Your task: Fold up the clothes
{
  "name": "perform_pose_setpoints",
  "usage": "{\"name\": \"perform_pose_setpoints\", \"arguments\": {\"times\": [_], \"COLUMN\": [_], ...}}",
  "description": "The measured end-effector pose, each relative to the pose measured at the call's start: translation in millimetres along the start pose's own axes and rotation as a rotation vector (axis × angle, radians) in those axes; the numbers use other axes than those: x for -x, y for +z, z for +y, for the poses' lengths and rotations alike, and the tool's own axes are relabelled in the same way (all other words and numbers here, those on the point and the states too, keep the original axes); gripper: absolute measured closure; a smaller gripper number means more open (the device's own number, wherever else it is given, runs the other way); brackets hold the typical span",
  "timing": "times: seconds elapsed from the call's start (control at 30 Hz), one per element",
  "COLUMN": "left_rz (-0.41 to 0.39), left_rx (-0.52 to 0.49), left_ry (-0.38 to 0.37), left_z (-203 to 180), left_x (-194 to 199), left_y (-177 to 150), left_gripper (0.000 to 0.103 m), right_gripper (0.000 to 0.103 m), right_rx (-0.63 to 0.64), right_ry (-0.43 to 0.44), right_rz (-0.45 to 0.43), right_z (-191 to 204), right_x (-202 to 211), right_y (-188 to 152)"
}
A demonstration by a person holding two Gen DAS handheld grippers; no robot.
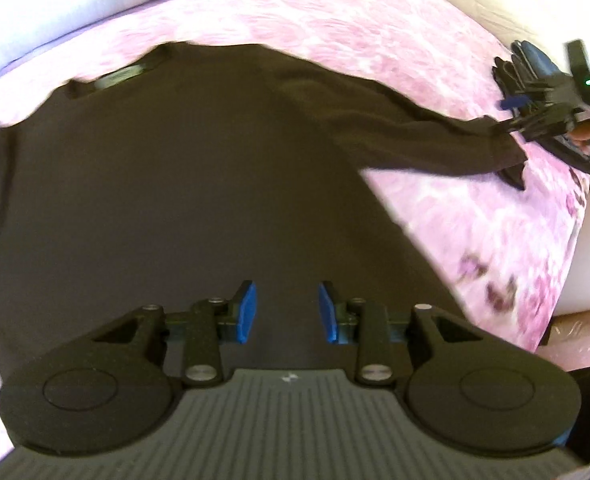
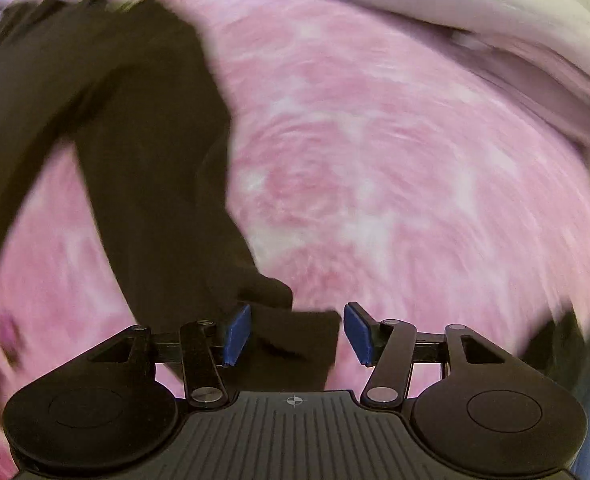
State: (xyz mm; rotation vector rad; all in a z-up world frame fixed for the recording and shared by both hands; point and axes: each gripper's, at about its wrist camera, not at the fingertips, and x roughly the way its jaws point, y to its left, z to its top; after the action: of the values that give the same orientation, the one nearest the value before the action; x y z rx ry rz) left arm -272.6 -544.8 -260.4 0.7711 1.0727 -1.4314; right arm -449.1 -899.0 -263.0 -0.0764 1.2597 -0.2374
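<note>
A dark brown long-sleeved top [image 1: 175, 168] lies flat on a pink flowered bedspread [image 1: 375, 28], neck label at the far left. My left gripper [image 1: 287, 312] hovers over its lower body, jaws open and empty. The right sleeve [image 1: 415, 140] stretches out to the right. My right gripper [image 1: 523, 120] is at its cuff. In the right wrist view the sleeve [image 2: 155, 160] runs up and left, and its cuff [image 2: 295, 344] lies between the blue pads of my right gripper [image 2: 297, 334], which stand apart. That view is blurred.
A pale lilac pillow or duvet [image 1: 55, 12] lies along the far edge of the bed. The bed's right edge [image 1: 575, 240] drops to a white side panel. Pink bedspread [image 2: 415, 180] spreads right of the sleeve.
</note>
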Motion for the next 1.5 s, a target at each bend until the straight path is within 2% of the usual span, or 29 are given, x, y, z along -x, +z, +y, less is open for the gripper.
{"name": "perform_pose_setpoints", "arguments": {"times": [0.03, 0.07, 0.1, 0.13, 0.17, 0.3, 0.4, 0.43, 0.47, 0.5, 0.53, 0.63, 0.8, 0.9, 1.0, 1.1, 1.17, 1.2, 1.27, 1.33, 1.4, 1.47, 1.5], "left_rz": [0.009, 0.018, 0.022, 0.026, 0.024, 0.012, 0.02, 0.022, 0.021, 0.022, 0.024, 0.019, -0.015, -0.051, -0.053, -0.019, 0.01, 0.024, 0.039, 0.03, 0.012, 0.013, 0.016], "left_rx": [-0.015, -0.03, -0.046, -0.062, -0.075, -0.117, -0.154, -0.173, -0.191, -0.207, -0.221, -0.252, -0.338, -0.488, -0.633, -0.713, -0.702, -0.684, -0.662, -0.651, -0.635, -0.61, -0.606], "left_ry": [-0.009, -0.017, -0.027, -0.036, -0.047, -0.095, -0.114, -0.118, -0.122, -0.127, -0.13, -0.132, -0.158, -0.184, -0.205, -0.195, -0.17, -0.163, -0.15, -0.151, -0.16, -0.173, -0.173], "left_z": [-13.3, -27.3, -39.5, -51.2, -60.4, -89.5, -103.2, -107.7, -112.0, -115.9, -119.6, -131.5, -153.8, -186.2, -217.4, -236.1, -237.9, -236.0, -232.2, -228.3, -225.8, -222.8, -221.8], "left_x": [-10.5, -20.6, -28.6, -36.1, -41.2, -60.6, -77.0, -83.1, -87.6, -93.2, -99.3, -116.9, -133.9, -146.8, -164.9, -188.9, -203.6, -208.6, -213.3, -211.4, -206.2, -203.3, -202.3], "left_y": [9.6, 19.1, 28.6, 38.1, 45.9, 78.7, 98.1, 104.4, 109.1, 114.5, 120.2, 138.5, 170.9, 186.0, 187.4, 183.8, 181.0, 180.4, 180.6, 181.0, 183.9, 186.8, 187.0], "left_gripper": [0.074, 0.074, 0.074, 0.074, 0.074, 0.074, 0.074, 0.074, 0.074, 0.074, 0.074, 0.074, 0.074, 0.067, 0.063, 0.063, 0.063, 0.063, 0.063, 0.063, 0.062, 0.061, 0.061], "right_gripper": [0.048, 0.048, 0.066, 0.097, 0.097, 0.097, 0.095, 0.092, 0.089, 0.081, 0.07, 0.056, 0.053, 0.052, 0.052, 0.054, 0.091, 0.1, 0.101, 0.101, 0.099, 0.095, 0.09], "right_rx": [0.087, 0.116, 0.14, 0.164, 0.133, -0.135, -0.334, -0.38, -0.414, -0.447, -0.476, -0.601, -0.848, -0.861, -0.864, -0.845, -0.783, -0.723, -0.541, -0.279, -0.098, 0.071, 0.117], "right_ry": [0.04, 0.085, 0.131, 0.177, 0.187, 0.127, -0.042, -0.109, -0.13, -0.148, -0.135, -0.105, -0.017, -0.013, 0.001, -0.015, -0.032, -0.039, -0.163, -0.392, -0.547, -0.628, -0.604], "right_rz": [0.016, 0.033, 0.05, 0.067, 0.069, -0.026, -0.083, -0.096, -0.109, -0.122, -0.133, -0.125, -0.073, -0.077, -0.12, -0.128, -0.105, -0.096, -0.118, -0.204, -0.282, -0.299, -0.243], "right_z": [-2.0, -7.8, -14.0, -20.2, -31.0, -99.6, -136.0, -140.6, -140.4, -139.9, -137.8, -125.4, -111.8, -104.0, -102.2, -108.9, -114.7, -117.5, -116.6, -105.5, -87.6, -59.8, -48.9], "right_x": [-12.1, -17.3, -21.9, -26.6, -25.0, 3.1, 17.5, 23.2, 29.0, 34.8, 39.7, 44.4, 32.2, 18.0, 1.3, -13.7, -20.0, -20.5, -3.4, 29.0, 47.8, 43.9, 32.3], "right_y": [-2.0, -2.8, -3.5, -4.2, -1.8, 3.7, -9.0, -15.8, -24.2, -32.7, -41.2, -72.4, -119.3, -121.9, -118.0, -115.2, -107.2, -100.4, -86.2, -75.6, -77.3, -89.7, -98.3]}}
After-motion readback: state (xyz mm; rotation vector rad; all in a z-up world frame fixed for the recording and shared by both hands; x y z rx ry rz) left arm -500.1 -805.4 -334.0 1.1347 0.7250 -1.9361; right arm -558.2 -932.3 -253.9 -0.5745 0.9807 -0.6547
